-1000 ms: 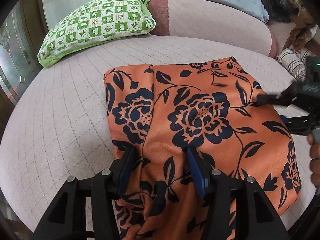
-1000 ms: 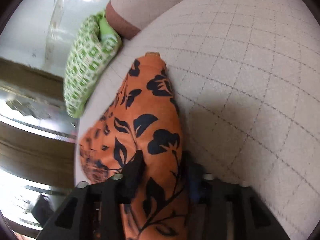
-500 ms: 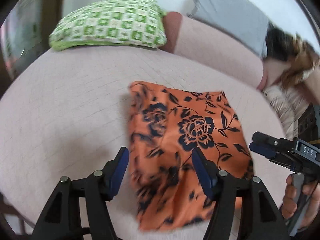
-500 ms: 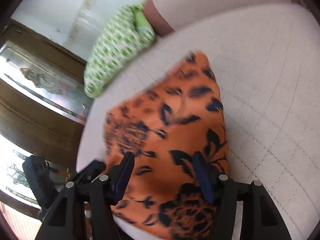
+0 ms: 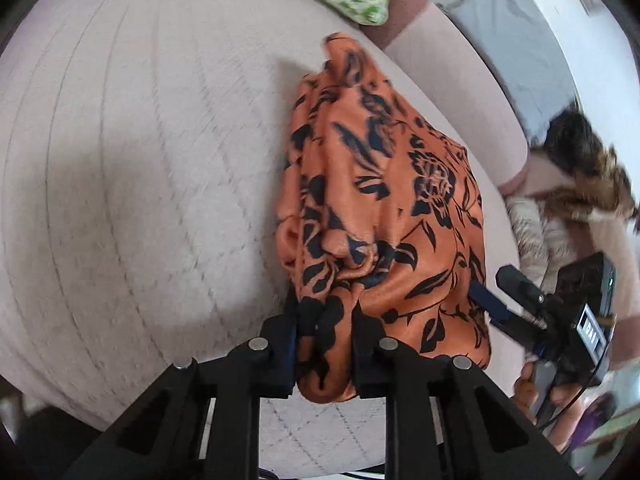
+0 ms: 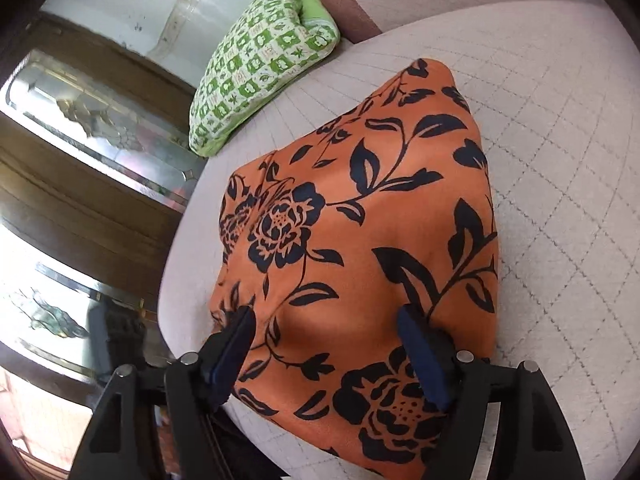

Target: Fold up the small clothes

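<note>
An orange cloth with a black flower print (image 5: 380,208) lies folded on a pale quilted cushion (image 5: 140,200). My left gripper (image 5: 326,340) is shut on the cloth's near edge, which bunches up between the fingers. My right gripper (image 6: 326,344) is open above the cloth (image 6: 360,240), its blue pads spread wide with nothing held. The right gripper also shows at the right of the left wrist view (image 5: 516,300), beside the cloth's right edge.
A green and white patterned pillow (image 6: 260,64) lies at the back of the cushion, next to a pink backrest (image 5: 452,76). Grey cloth and furry items (image 5: 580,168) lie to the right. A wooden glass-paned door (image 6: 80,160) stands left of the cushion.
My left gripper went from open above the cloth to shut on its near edge, bunching it. My right gripper let go of the cloth's edge and opened wide.
</note>
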Demonstrator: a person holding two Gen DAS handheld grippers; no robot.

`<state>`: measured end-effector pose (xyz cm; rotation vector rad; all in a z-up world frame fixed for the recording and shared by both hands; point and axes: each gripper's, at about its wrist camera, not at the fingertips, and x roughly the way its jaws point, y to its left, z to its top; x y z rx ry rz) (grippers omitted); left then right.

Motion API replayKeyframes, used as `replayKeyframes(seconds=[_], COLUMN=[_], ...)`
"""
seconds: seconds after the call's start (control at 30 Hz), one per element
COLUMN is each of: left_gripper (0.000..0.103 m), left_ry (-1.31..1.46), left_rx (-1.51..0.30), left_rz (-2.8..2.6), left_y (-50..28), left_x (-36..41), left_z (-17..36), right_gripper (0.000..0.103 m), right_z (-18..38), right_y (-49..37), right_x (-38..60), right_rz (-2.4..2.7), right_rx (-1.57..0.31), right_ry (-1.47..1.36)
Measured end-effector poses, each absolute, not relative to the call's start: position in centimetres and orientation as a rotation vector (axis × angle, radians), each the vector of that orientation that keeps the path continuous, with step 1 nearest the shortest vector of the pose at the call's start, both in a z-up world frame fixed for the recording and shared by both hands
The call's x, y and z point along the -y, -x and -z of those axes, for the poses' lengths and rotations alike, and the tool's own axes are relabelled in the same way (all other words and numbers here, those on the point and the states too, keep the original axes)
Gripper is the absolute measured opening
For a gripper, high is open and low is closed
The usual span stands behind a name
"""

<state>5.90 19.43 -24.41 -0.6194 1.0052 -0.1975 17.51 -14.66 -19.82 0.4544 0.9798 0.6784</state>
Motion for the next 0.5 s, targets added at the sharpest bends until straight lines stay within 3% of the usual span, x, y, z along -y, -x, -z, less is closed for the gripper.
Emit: replayKeyframes(seconds=[0.07, 0.2, 0.27, 0.33, 0.37, 0.4, 0.43, 0.5], left_gripper=[0.027, 0.063, 0.068, 0.068, 0.063, 0.04, 0.029, 0.025], left_ry=[0.574, 0.49, 0.454, 0.491, 0.537, 0.575, 0.571, 0.56], left_rx=[-1.021, -0.921, -0.834, -0.884, -0.933, -0.995, -1.051, -1.066], left_rz=[0.209, 0.206, 0.214, 0.244, 0.264, 0.271, 0.255, 0.25], left_y=[-6.3, -7.4, -8.8, -12.6, -14.6, -16.7, -18.1, -19.1], left_x=[-19.0, -19.6, -20.0, -20.5, -20.7, -20.6, -20.6, -20.6], left_z=[23.5, 19.2, 17.0, 17.4, 18.4, 20.0, 21.3, 22.7], right_gripper=[0.077, 0.077, 0.077, 0.078, 0.078, 0.078, 0.078, 0.078], right_z=[19.8, 19.8, 19.9, 19.9, 19.8, 19.8, 19.8, 20.0], right_y=[-17.9, -18.1, -18.0, -18.0, -18.0, -17.9, -17.9, -17.9], right_x=[14.1, 14.0, 14.2, 14.1, 14.1, 14.1, 14.2, 14.4], right_rz=[-0.678, -0.688, -0.693, -0.694, -0.696, -0.698, -0.702, -0.712], right_rx=[-0.972, -0.98, -0.982, -0.981, -0.98, -0.979, -0.979, -0.984], right_ry=[-0.439, -0.445, -0.456, -0.452, -0.448, -0.445, -0.445, -0.458])
